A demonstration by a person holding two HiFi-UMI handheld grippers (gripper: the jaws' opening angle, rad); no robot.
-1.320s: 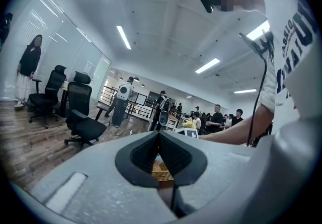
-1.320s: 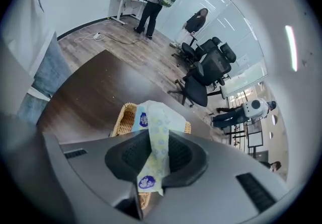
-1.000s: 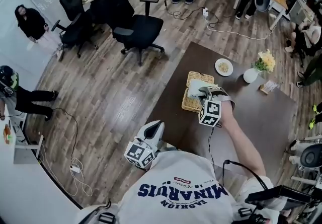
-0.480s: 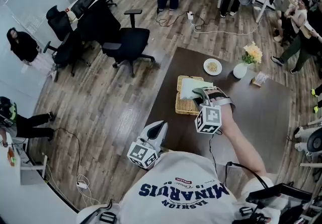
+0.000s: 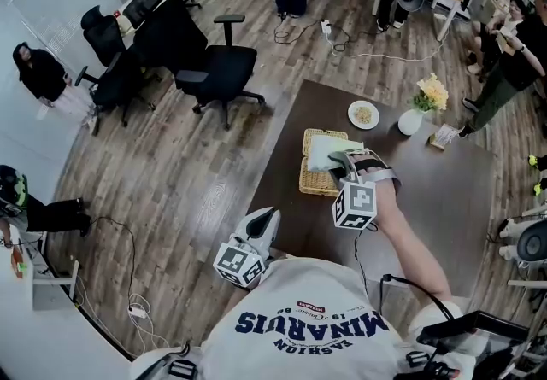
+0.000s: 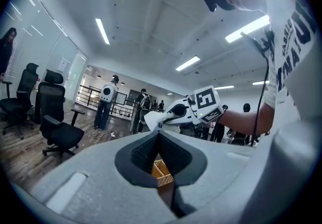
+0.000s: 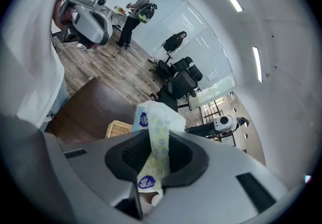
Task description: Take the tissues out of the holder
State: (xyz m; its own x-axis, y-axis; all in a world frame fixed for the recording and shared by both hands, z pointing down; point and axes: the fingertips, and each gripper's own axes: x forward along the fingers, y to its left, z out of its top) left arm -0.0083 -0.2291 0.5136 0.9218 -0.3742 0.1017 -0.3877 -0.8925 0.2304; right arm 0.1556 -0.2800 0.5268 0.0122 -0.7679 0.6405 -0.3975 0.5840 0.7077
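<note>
A soft tissue pack [image 5: 325,150], white with pale yellow print, is clamped in my right gripper [image 5: 344,161] just above the wicker holder [image 5: 313,184] on the dark table. In the right gripper view the tissue pack [image 7: 158,135] stands up between the dark pads [image 7: 132,156], and a corner of the holder [image 7: 119,128] shows below it. My left gripper [image 5: 266,218] hangs low beside the table's near edge, close to my body, shut and empty. The left gripper view looks up at the right gripper [image 6: 173,112] with the pack [image 6: 151,118].
On the table [image 5: 427,199] behind the holder stand a small plate of food [image 5: 363,114], a white vase of yellow flowers [image 5: 412,120] and a small card [image 5: 442,136]. Black office chairs [image 5: 218,79] and cables [image 5: 342,37] are on the wooden floor; people stand around the room.
The head view has shifted a little. My right gripper still holds the tissue pack over the holder, about where it was. The left gripper has barely moved.
</note>
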